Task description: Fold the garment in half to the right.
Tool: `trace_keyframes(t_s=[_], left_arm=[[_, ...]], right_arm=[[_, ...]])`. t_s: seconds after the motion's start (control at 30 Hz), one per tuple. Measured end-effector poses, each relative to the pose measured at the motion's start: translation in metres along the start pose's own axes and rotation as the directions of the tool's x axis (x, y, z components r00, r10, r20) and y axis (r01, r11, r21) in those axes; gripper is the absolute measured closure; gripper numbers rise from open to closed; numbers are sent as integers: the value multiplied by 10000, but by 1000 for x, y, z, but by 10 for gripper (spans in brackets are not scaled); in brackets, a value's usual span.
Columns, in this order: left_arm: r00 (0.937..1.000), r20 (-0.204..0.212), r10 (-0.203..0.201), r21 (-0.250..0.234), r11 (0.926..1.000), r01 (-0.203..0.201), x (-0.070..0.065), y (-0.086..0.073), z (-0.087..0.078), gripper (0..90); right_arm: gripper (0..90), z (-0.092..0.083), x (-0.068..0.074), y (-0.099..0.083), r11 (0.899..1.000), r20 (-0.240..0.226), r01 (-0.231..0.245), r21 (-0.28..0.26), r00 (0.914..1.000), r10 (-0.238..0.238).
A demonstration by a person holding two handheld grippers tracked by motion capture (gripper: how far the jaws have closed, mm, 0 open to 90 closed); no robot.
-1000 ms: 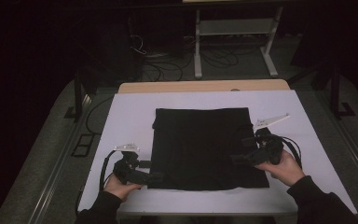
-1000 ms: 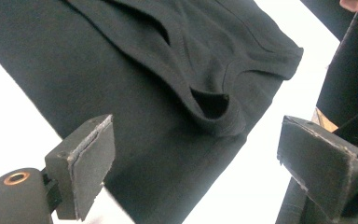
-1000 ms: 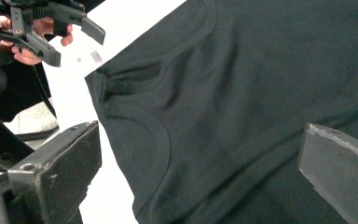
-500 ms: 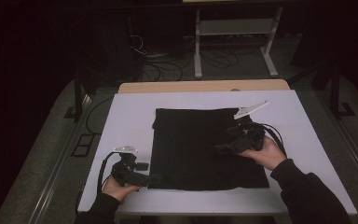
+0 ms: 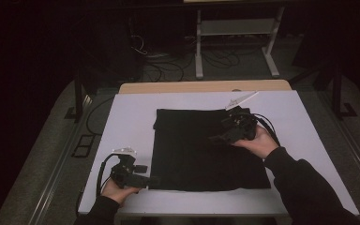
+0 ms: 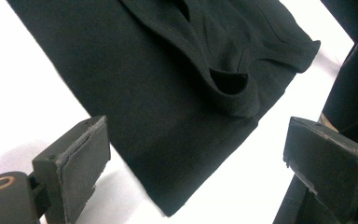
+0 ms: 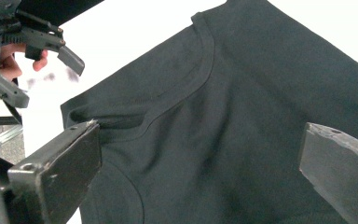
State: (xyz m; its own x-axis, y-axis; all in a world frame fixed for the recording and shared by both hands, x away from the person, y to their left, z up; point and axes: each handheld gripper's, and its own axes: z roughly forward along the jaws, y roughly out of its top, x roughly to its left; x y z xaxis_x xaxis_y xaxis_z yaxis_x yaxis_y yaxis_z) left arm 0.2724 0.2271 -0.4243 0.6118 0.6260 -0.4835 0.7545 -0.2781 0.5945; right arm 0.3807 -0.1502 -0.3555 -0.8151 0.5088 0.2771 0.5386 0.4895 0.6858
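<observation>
The right gripper (image 5: 222, 137) has moved from the near right corner of the black shirt (image 5: 192, 150) up toward its far right part, now hovering over the cloth.

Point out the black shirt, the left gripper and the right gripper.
black shirt (image 5: 192, 150): high view, middle of the flat fabric.
left gripper (image 5: 151, 181): high view, between its fingertips.
right gripper (image 5: 214, 139): high view, between its fingertips.

White table (image 5: 136, 117); metal rack (image 5: 236, 28) behind; floor cables (image 5: 161, 65)
</observation>
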Motion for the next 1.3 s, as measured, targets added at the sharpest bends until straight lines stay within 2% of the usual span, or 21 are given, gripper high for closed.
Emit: trace_keyframes(t_s=[0.27, 0.5, 0.7, 0.93, 1.0, 1.17, 1.2, 1.23, 1.3], left_arm=[[9996, -37, -275, 73, 9996, 275, 1, -2, 1, 59], [9976, 9, -695, 217, 9973, 695, 2, -5, 1, 59], [9936, 168, -1114, 289, 9934, 1109, 4, -7, 1, 59], [9888, 226, -1475, 422, 9883, 1465, 5, -8, 2, 65], [9878, 233, -1540, 520, 9869, 1526, 5, -8, 3, 68], [9838, 266, -1773, 818, 9812, 1746, 5, -9, 6, 92], [9834, 279, -1791, 827, 9809, 1762, 6, -9, 6, 101], [9829, 285, -1820, 805, 9805, 1792, 6, -9, 6, 113], [9818, 313, -1871, 794, 9797, 1841, 6, -9, 7, 132]], right_arm=[[0, 14, -4, 18, 9994, 105, 231, 275, 9997, -234], [0, 28, -9, 33, 9981, 229, 389, 475, 9989, -400], [13, 43, -12, 46, 9970, 238, 519, 569, 9983, -533], [20, 57, -14, 57, 9969, 273, 447, 641, 9985, -465], [21, 60, -15, 59, 9944, 297, 727, 762, 9967, -751], [31, 67, -15, 65, 9974, 266, 396, 605, 9988, -413], [32, 68, -16, 65, 9960, 229, 608, 655, 9978, -624], [32, 69, -15, 66, 9971, 257, 446, 615, 9986, -463], [33, 71, -15, 68, 9968, 224, 457, 651, 9986, -472]])
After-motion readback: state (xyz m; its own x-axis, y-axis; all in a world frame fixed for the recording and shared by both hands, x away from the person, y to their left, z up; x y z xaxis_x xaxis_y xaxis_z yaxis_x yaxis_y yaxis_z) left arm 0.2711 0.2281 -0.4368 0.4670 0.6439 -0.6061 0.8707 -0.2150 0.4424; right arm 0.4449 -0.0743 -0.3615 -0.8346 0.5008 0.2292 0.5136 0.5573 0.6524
